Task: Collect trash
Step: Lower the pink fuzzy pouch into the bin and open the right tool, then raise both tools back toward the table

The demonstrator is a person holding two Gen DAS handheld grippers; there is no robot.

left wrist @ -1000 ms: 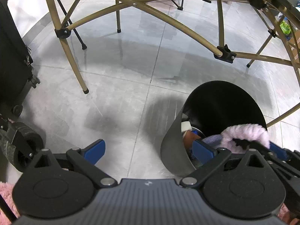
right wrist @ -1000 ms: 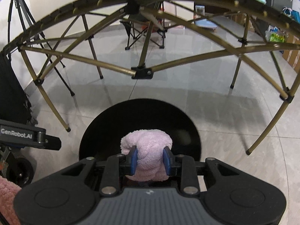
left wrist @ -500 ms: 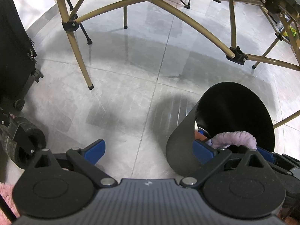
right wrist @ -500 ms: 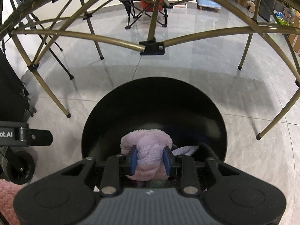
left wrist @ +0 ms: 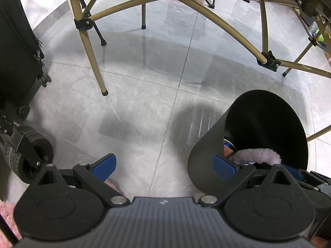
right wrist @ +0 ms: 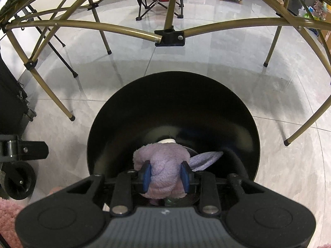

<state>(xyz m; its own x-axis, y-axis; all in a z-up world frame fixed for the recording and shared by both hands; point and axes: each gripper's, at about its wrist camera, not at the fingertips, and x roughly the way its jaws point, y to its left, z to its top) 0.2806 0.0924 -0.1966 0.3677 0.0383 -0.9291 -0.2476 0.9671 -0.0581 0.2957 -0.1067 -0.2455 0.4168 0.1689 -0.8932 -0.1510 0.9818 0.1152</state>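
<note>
My right tool is clamped on a fluffy lilac cloth, blue pads pressing into it from both sides, and I'm holding it inside the mouth of the black bin, which fills the view straight ahead of the fingers. Just beyond the cloth, deeper in the bin, I can see a ribbed purple scrap poking out to the right of the tool and something white past its top edge; I can't tell what that white piece is. My left tool has its fingers spread wide apart with nothing between them but bare grey floor tiles. From that side, the bin sits ahead and to the right of the tool, its near wall just past the right fingertip, and the lilac cloth shows over the rim with the other tool's blue pad under it. Ahead of both tools, a gold-coloured tube frame crosses over the floor. Off to the left of the left tool stand a black suitcase and a black rubber wheel.
</note>
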